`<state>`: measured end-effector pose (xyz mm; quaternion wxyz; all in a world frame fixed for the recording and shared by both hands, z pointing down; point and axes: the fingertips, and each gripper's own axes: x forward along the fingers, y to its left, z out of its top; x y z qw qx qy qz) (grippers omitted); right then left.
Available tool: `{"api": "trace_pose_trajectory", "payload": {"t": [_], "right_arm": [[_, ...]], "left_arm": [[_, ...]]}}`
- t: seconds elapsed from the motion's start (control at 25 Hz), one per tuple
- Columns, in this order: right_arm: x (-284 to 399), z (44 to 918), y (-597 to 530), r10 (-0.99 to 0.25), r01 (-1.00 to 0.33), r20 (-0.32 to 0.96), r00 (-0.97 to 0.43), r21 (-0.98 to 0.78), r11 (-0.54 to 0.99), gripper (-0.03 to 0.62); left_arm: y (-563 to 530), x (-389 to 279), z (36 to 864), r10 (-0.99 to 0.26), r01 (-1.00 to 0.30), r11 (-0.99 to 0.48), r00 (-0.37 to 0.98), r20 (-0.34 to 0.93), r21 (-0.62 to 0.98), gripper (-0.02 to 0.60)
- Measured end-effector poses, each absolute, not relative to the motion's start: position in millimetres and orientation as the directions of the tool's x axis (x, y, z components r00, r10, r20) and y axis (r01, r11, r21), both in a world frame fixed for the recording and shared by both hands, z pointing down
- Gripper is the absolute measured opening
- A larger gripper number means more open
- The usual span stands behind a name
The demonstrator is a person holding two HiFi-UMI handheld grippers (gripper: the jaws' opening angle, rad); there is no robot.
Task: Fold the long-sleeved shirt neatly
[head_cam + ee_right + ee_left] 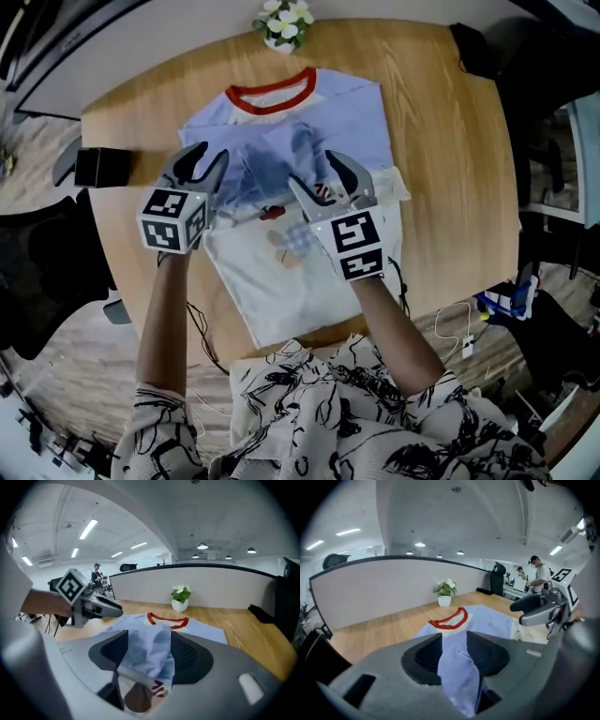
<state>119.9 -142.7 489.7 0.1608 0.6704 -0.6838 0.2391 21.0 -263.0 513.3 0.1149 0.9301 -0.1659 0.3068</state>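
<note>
A light-blue long-sleeved shirt (352,112) with a red collar (272,94) lies on the round wooden table (459,206), its white lower part with a print turned toward me. My left gripper (213,155) hovers over the shirt's left side, jaws apart. My right gripper (311,169) hovers over the middle, jaws wider apart. In the left gripper view, blue cloth (459,677) shows in the gap of my left gripper (454,646). In the right gripper view a loose, bunched blue fold (147,653) sits between the jaws of my right gripper (149,648), and the pads are not pressing on it.
A small white pot of flowers (286,23) stands at the table's far edge behind the collar. A black box (101,167) sits at the left edge and a dark object (478,47) at the far right. Cables hang off the near edge by my patterned sleeves.
</note>
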Motion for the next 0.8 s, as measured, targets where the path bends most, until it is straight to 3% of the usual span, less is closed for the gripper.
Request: {"api": "trace_pose_trajectory", "payload": {"t": [0.32, 0.6, 0.68, 0.76, 0.8], "right_arm": [[35.6, 572.6, -141.2, -0.721, -0.995, 0.689, -0.072, -0.003, 0.097, 0.236], [38.1, 590.7, -142.1, -0.702, -0.997, 0.712, -0.013, 0.044, 0.063, 0.053], [40.8, 583.1, -142.8, -0.719, -0.998, 0.696, -0.004, 0.044, 0.048, 0.040], [43.1, 574.2, -143.5, -0.735, -0.999, 0.678, -0.004, 0.034, 0.036, 0.038], [44.4, 570.6, -143.7, -0.741, -0.999, 0.672, -0.005, 0.029, 0.033, 0.037]], "left_arm": [[-250.5, 45.5, 565.7, -0.083, -0.258, -0.954, 0.715, 0.694, 0.151, 0.188], [-246.5, 47.0, 583.4, 0.015, -0.205, -0.953, 0.701, 0.713, 0.222, 0.191], [-242.4, 48.6, 587.7, 0.047, -0.178, -0.956, 0.689, 0.723, 0.232, 0.187], [-239.9, 49.9, 590.8, 0.064, -0.166, -0.957, 0.677, 0.733, 0.237, 0.160], [-240.2, 50.3, 591.5, 0.063, -0.168, -0.957, 0.672, 0.738, 0.235, 0.097]]}}
